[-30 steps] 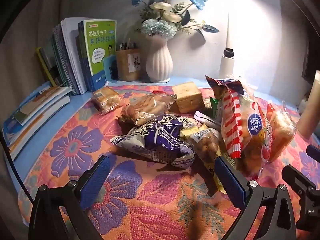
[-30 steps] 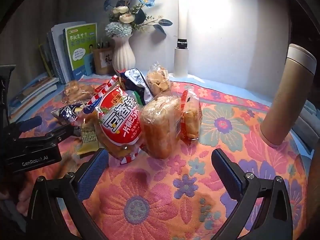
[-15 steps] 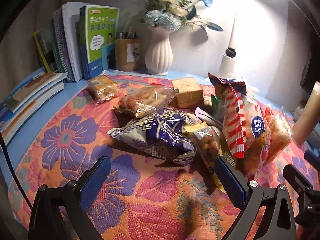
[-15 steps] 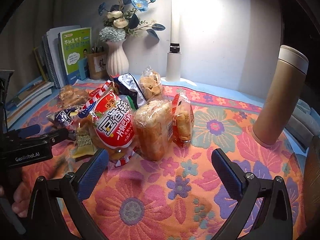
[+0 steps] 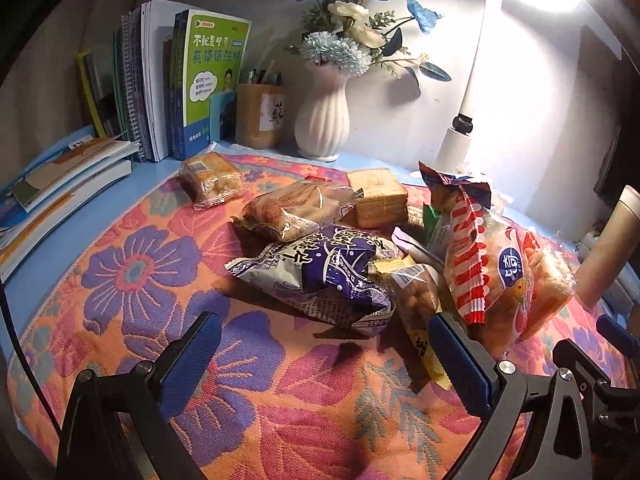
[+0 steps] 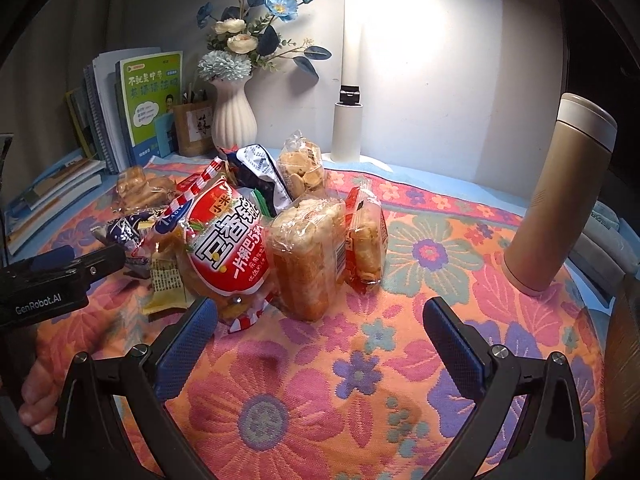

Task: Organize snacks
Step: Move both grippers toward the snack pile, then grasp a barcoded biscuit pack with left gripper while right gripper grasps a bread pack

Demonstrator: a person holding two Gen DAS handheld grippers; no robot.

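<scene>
A pile of snack packs lies on a flowered cloth [image 5: 132, 276]. In the left wrist view a purple and white bag [image 5: 320, 276] lies in front, with a bread pack [image 5: 292, 208], a cracker block [image 5: 378, 196], a small pastry pack [image 5: 210, 178] and a red striped bag [image 5: 492, 276]. My left gripper [image 5: 324, 352] is open and empty just short of the purple bag. In the right wrist view the red bag [image 6: 228, 248], a bread loaf pack [image 6: 308, 256] and a red cake pack [image 6: 366, 240] stand upright. My right gripper [image 6: 320, 332] is open and empty before them.
Books [image 5: 180, 80], a pen holder [image 5: 260, 116], a white vase with flowers [image 5: 324, 120] and a lamp post [image 6: 350, 80] line the back wall. A tan thermos [image 6: 560, 196] stands at the right. The left gripper [image 6: 52, 284] shows in the right wrist view.
Both grippers have drawn back a little and tilted up; the snacks sit slightly lower and farther in both views. Nothing was grasped or moved.
</scene>
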